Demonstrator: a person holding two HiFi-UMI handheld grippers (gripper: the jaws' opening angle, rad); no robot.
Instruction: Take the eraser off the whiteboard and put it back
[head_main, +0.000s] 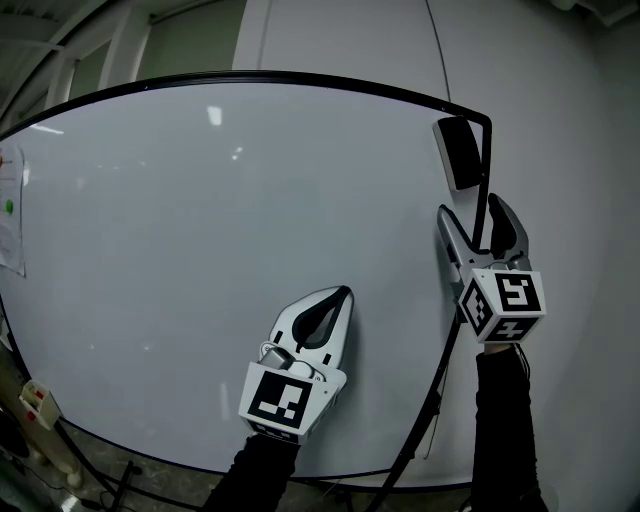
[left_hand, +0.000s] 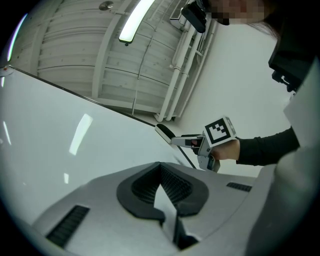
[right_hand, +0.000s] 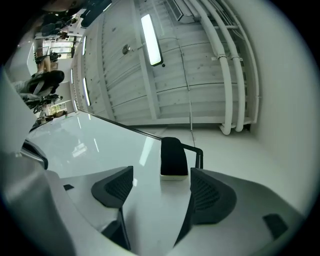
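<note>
Clinging near the whiteboard's (head_main: 200, 230) 2 o'clock corner, the eraser (head_main: 458, 152) sits just beyond the right tongs (head_main: 472, 210), spread wide and not touching it. At 6 o'clock, the left tongs (head_main: 343, 295) are pressed together, empty.

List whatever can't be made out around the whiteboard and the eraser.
- Head view: the paper sheet on the whiteboard is cut off by the left edge, and its print is too small.
- Every view: the back of the eraser faces the board, which hides its attachment.
- Right gripper view: distant dark shapes are too small.
</note>
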